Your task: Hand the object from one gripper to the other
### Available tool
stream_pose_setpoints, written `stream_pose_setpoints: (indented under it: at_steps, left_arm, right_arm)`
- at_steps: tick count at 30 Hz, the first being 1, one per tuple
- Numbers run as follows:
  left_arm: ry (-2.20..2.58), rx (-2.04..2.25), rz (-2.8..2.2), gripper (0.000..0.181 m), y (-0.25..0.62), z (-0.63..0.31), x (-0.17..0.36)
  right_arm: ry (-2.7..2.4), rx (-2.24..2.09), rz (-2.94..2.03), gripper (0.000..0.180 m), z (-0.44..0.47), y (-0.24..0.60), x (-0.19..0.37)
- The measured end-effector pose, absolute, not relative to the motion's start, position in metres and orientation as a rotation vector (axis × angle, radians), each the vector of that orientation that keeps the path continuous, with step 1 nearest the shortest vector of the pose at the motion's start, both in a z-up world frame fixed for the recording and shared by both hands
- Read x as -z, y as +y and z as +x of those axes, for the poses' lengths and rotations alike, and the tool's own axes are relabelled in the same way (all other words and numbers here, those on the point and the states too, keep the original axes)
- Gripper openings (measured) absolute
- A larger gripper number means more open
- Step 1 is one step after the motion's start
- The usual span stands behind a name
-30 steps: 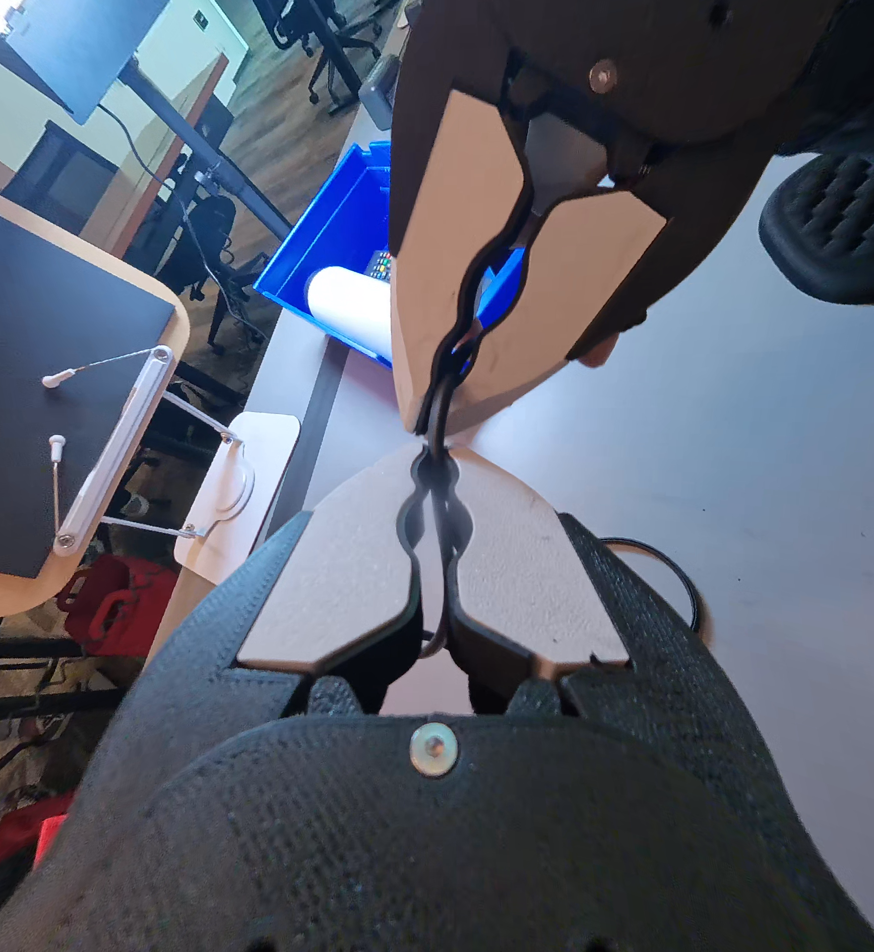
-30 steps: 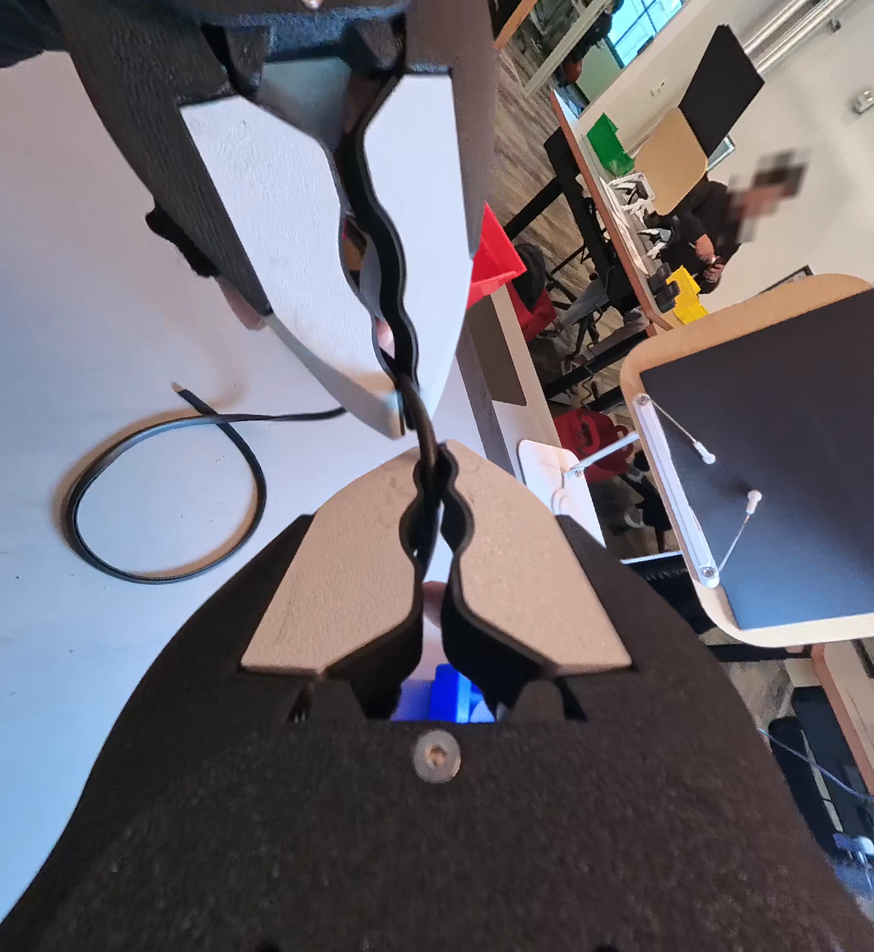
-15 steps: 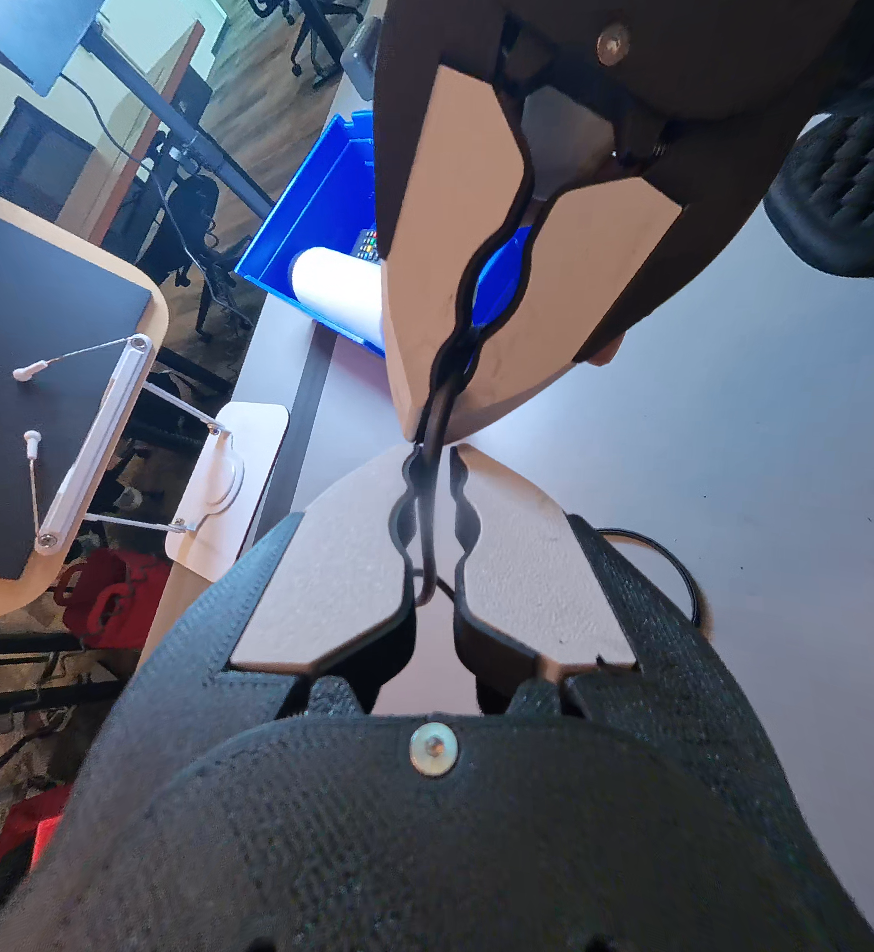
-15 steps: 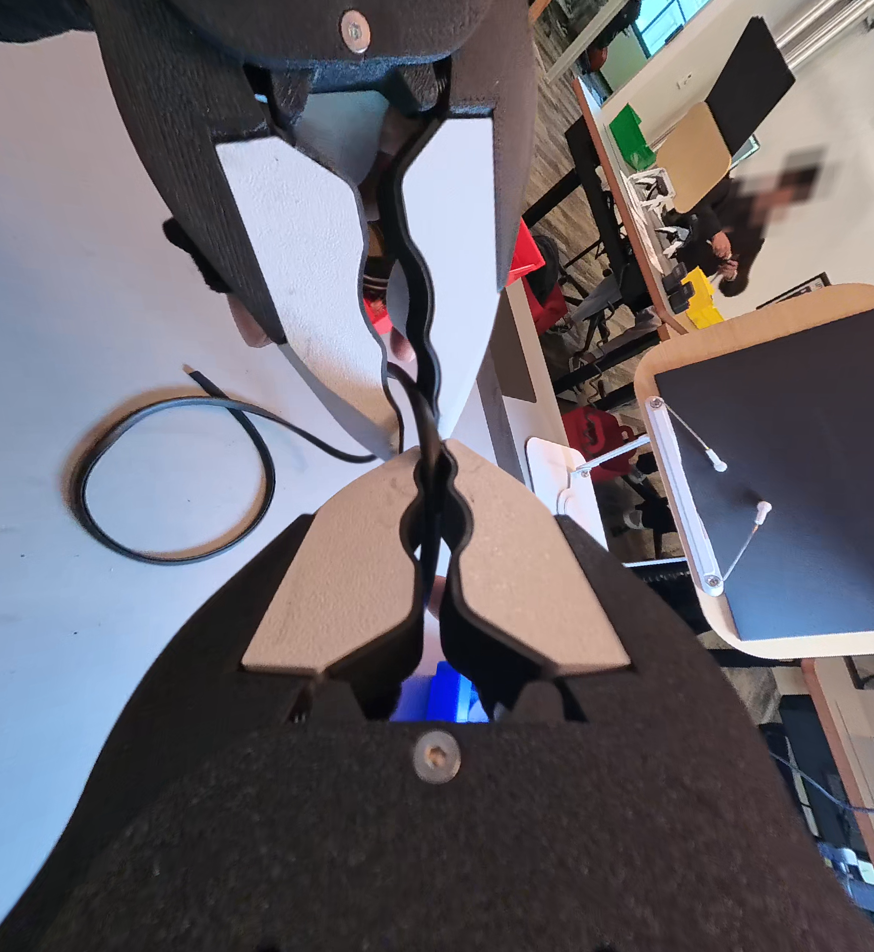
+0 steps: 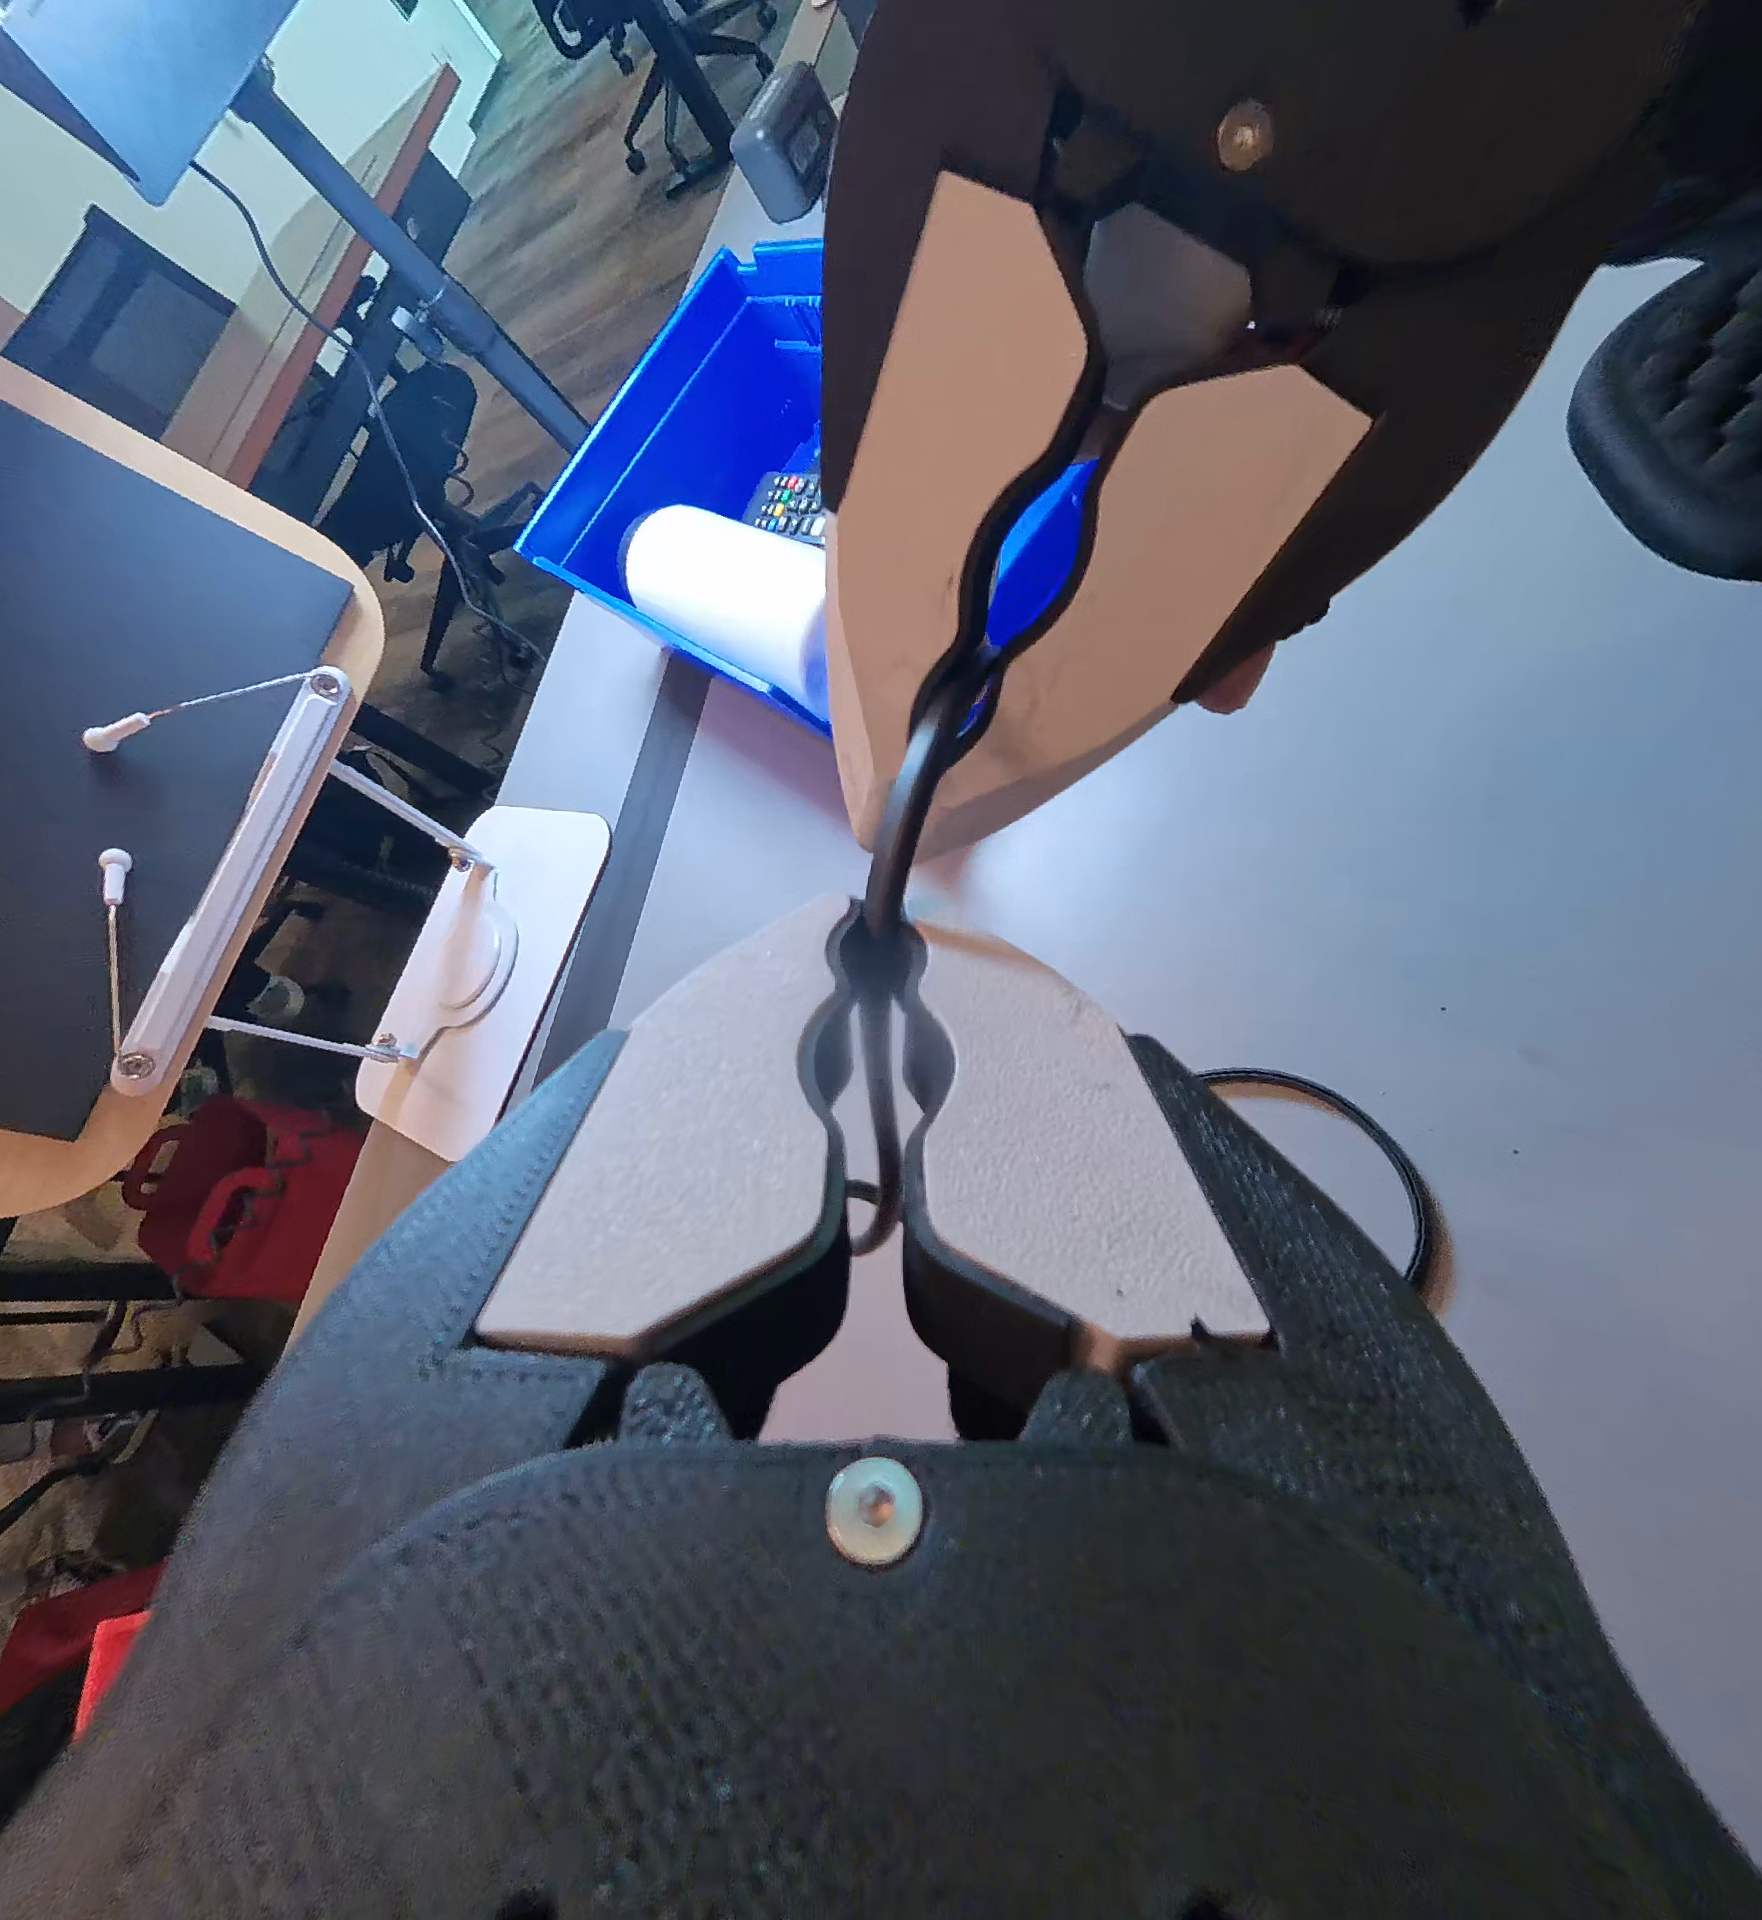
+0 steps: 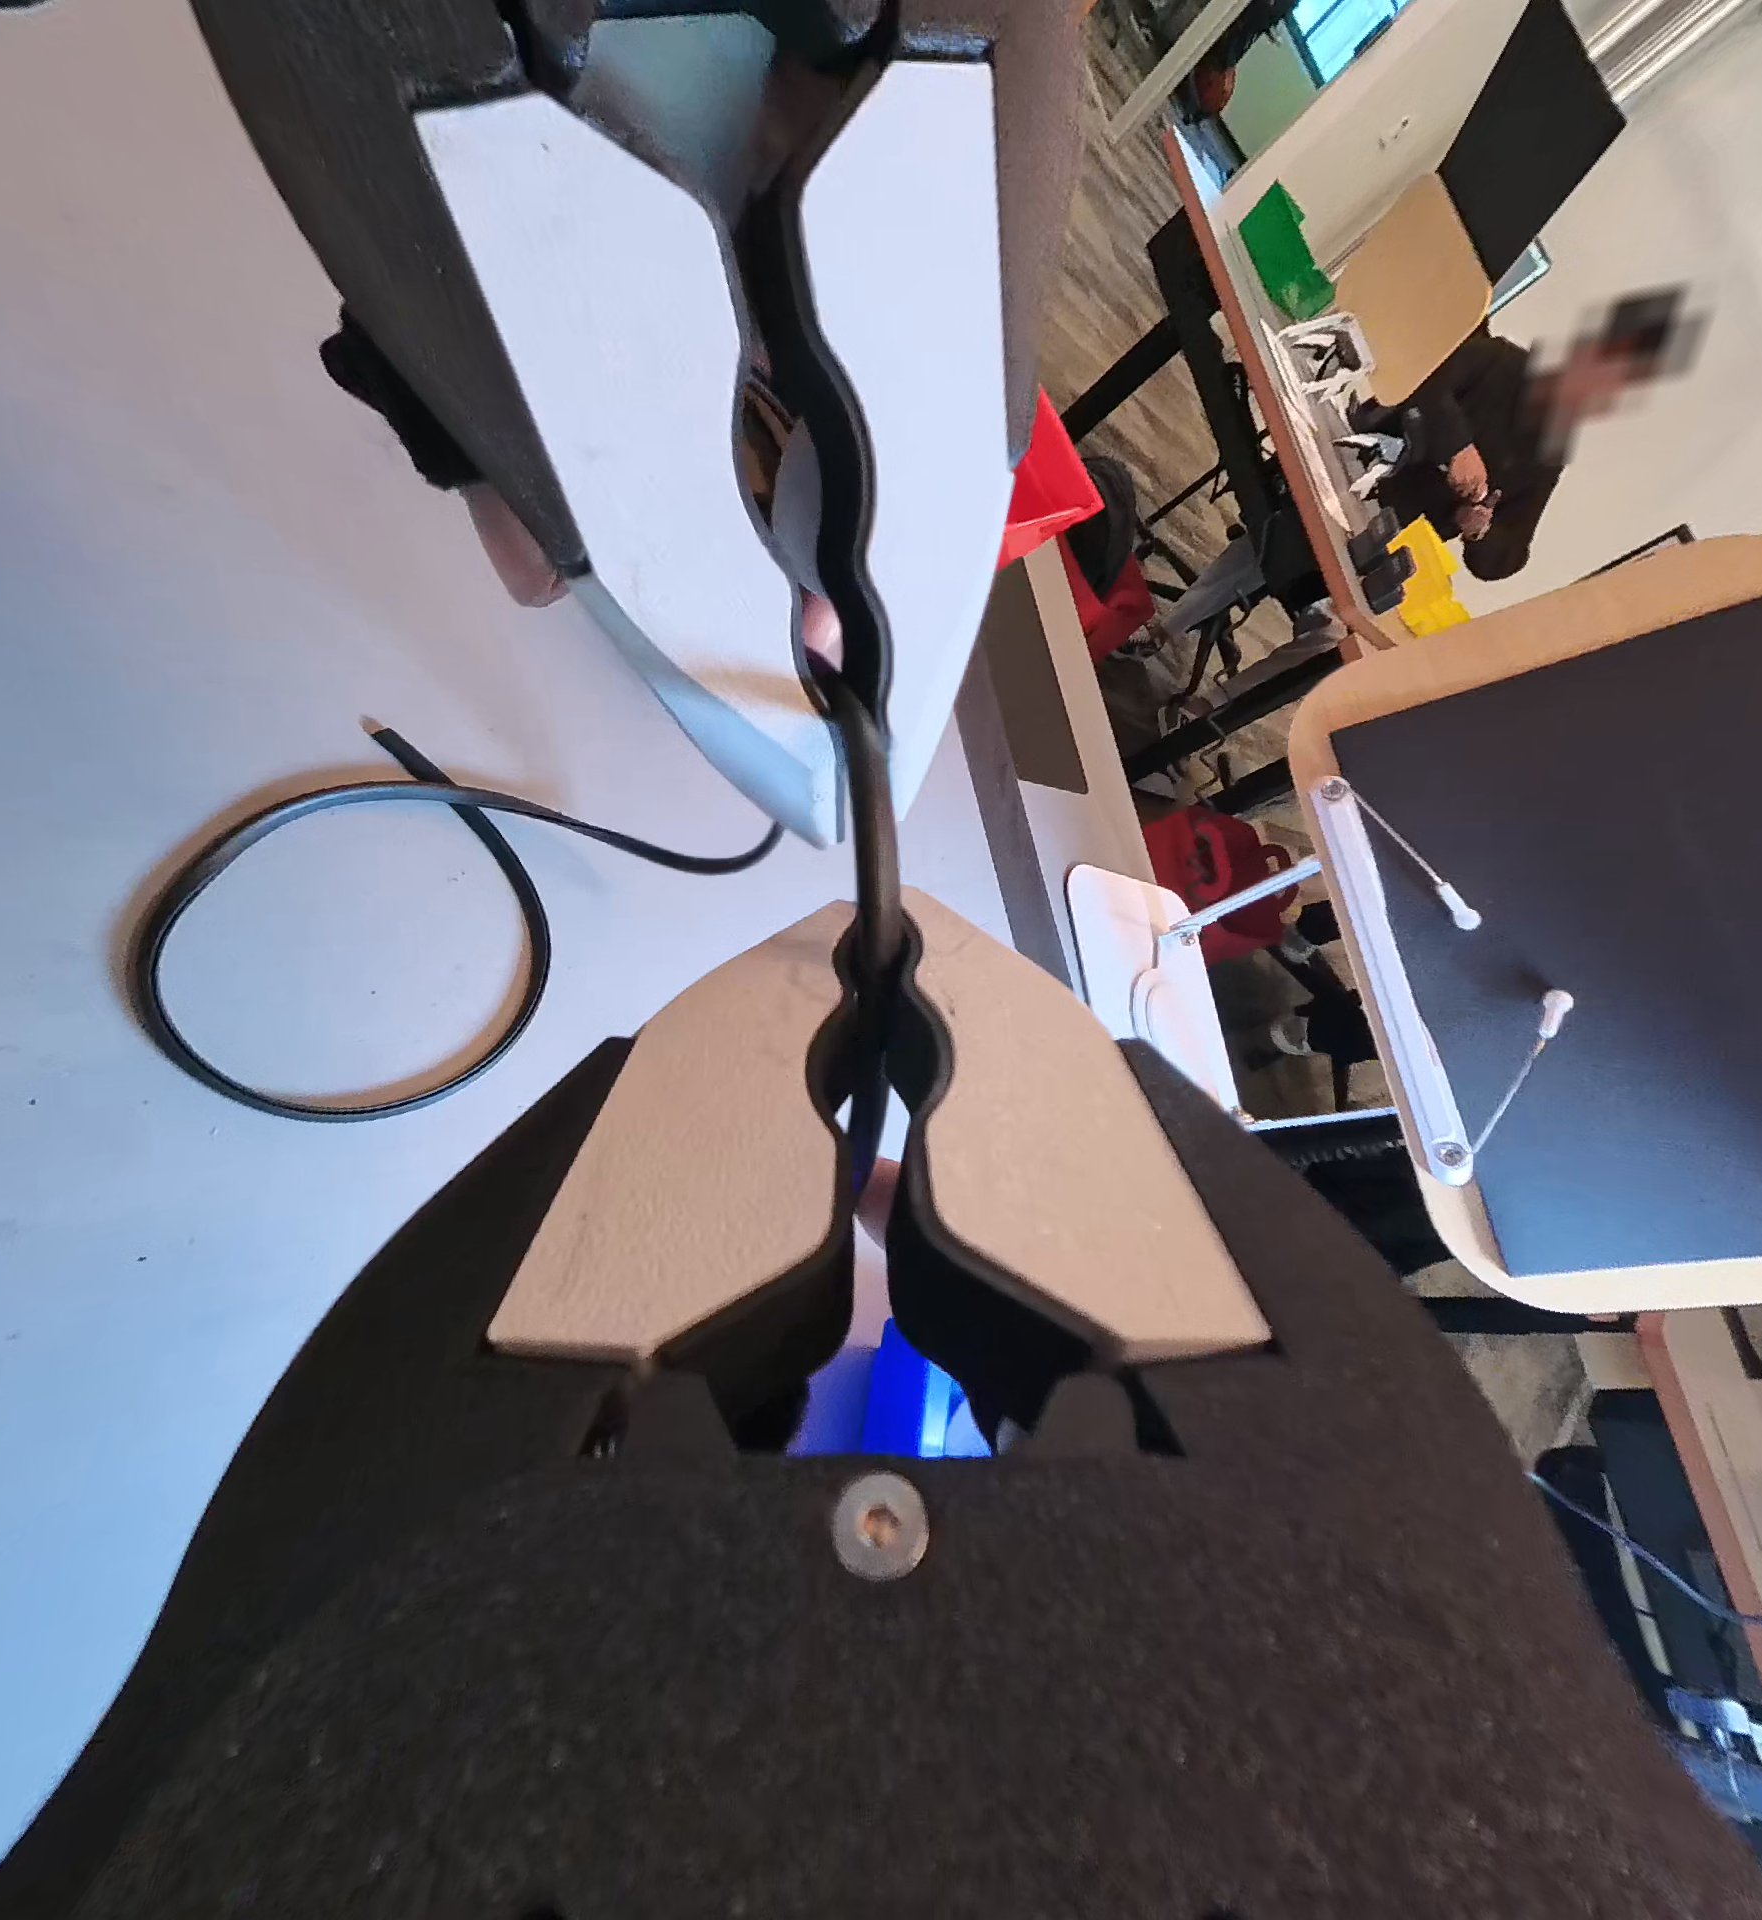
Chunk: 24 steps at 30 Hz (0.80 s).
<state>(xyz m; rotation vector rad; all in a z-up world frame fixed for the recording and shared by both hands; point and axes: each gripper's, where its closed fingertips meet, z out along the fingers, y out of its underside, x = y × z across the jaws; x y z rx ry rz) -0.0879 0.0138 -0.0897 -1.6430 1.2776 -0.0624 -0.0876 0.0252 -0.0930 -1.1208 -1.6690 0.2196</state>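
A black flat cable (image 5: 892,831) runs between two grippers that face each other tip to tip above the grey table (image 5: 1479,935). My right gripper (image 6: 875,935) is shut on the cable (image 6: 872,831); it also shows at the top of the left wrist view (image 5: 918,790). My left gripper (image 5: 879,930) is slightly open, and the cable lies loosely in the gap between its fingers. It shows at the top of the right wrist view (image 6: 851,707). The rest of the cable lies in a loop (image 6: 337,1101) on the table below.
A blue bin (image 5: 669,436) with a white roll (image 5: 721,592) and a remote stands at the table's far edge. A black chair armrest (image 5: 1718,436) is at the right. A black-topped side table (image 5: 77,727) stands beside the table. A person (image 6: 1479,457) sits at a distant desk. Less than 4 cm separates the two grippers' tips.
My left gripper has gone from shut on the cable to slightly open. The two grippers have drawn a little apart, so more cable shows between their tips.
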Motion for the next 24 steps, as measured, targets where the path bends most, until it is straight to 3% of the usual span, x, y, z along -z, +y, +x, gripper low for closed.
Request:
stream_pose_setpoints:
  at_steps: [4, 11, 14, 17, 24]
  left_arm:
    - [1.288, 0.074, -1.625, 0.014, 0.0114, -0.0811, 0.0897]
    - [1.298, 0.077, -1.616, 0.005, 0.0109, -0.0793, 0.0897]
    - [1.293, 0.058, -1.625, 0.005, 0.0126, -0.0838, 0.0897]
    - [1.282, 0.068, -1.629, 0.005, 0.0132, -0.0867, 0.0878]
    - [1.3, 0.081, -1.644, 0.006, 0.0122, -0.0811, 0.0948]
  right_arm:
    - [-1.671, -0.224, -1.103, 0.0, -0.0903, 0.0208, 0.0914]
    - [-1.649, -0.24, -1.091, 0.001, -0.0892, 0.0226, 0.0874]
    - [-1.652, -0.224, -1.111, 0.012, -0.0849, 0.0277, 0.0888]
    - [-1.649, -0.23, -1.102, 0.0, -0.0845, 0.0279, 0.0882]
    - [-1.674, -0.219, -1.062, 0.001, -0.0909, 0.0194, 0.0905]
